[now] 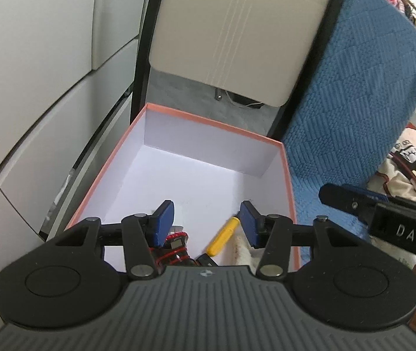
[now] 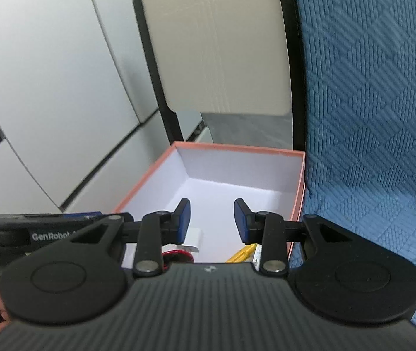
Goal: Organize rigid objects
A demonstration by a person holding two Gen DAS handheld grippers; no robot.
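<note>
A pink-rimmed box [image 1: 114, 158] with a white inside stands beside a blue quilted cover; it also shows in the right wrist view [image 2: 237, 147]. In its near end lie a yellow-handled tool [image 1: 222, 238], a red and black object [image 1: 175, 248] and a white fluffy item [image 1: 243, 251]. My left gripper [image 1: 208, 225] is open and empty, above the box's near end. My right gripper [image 2: 212, 219] is open and empty over the same end, where the yellow tool [image 2: 241, 254], the red object [image 2: 177, 256] and a small white piece [image 2: 193, 238] show partly hidden.
A beige chair [image 1: 237, 29] with black legs stands beyond the box. White cabinet fronts [image 1: 32, 73] are at the left. The blue quilted cover [image 1: 354, 102] lies at the right, with cream fabric [image 1: 412, 163] farther right. The other gripper's body [image 1: 383, 219] shows at right.
</note>
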